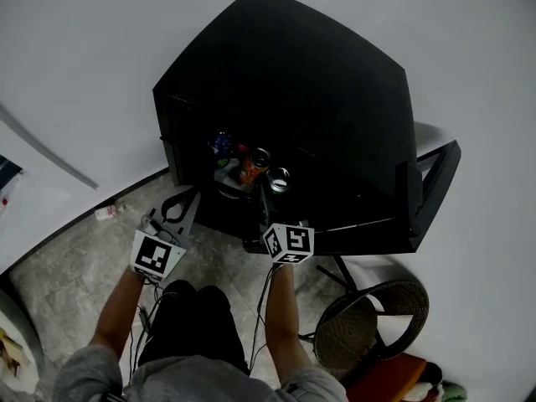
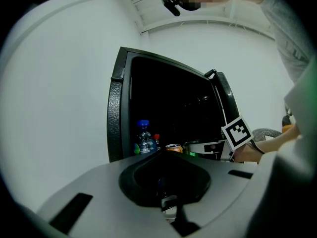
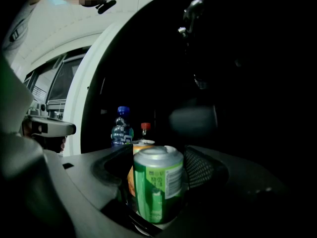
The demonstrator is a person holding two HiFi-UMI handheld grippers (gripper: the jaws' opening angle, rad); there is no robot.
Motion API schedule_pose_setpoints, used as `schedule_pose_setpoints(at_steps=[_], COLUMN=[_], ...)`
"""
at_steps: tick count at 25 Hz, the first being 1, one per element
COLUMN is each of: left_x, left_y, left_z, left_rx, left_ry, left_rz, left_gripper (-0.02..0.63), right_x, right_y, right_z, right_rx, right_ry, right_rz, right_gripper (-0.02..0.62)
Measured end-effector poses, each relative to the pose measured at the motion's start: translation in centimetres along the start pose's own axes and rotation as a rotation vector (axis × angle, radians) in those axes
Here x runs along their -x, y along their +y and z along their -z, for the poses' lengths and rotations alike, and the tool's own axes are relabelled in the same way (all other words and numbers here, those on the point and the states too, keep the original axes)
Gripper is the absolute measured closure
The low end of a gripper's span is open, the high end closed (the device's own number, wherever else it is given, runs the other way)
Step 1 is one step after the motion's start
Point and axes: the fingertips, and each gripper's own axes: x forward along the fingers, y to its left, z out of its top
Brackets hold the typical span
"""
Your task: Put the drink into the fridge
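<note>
Green drink can (image 3: 158,185) with a silver top and a pale label panel with a barcode – upright, undented, clamped at mid-height between the jaws of the right gripper (image 3: 161,157). Held at the open front edge of the black cabinet-style fridge (image 1: 318,99), low in the dark opening; not clear whether its base rests on a shelf. Just behind and to its left, an orange can (image 3: 140,145), almost touching. Farther back toward the fridge's left wall, a clear plastic bottle with a blue cap (image 3: 121,128) and a small red-capped bottle (image 3: 144,128). Fridge door (image 1: 435,191) swung open at the right edge. Left gripper (image 2: 163,155) off the fridge's front left corner – jaws closed tip to tip around an empty hollow, gripping nothing, pointed at the same opening.
</note>
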Motion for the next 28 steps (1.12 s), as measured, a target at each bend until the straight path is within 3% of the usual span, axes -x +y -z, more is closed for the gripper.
schedule_pose_setpoints(at_steps=[19,28], left_x=[3.1,5.1], left_y=[-0.4,-1.8], left_z=[-7.7,-13.4], left_rx=[0.001,0.006], left_ry=[-0.017,-0.009], left_rz=[0.018,0.043], left_gripper=[0.601,0.601], right_x=[4.3,8.3], right_y=[2.7,4.9], right_z=[-7.5,-12.7], right_rx=[0.011,0.014], right_ry=[0.018,0.039], right_rz=[-0.004,0.000], right_gripper=[0.266,0.372])
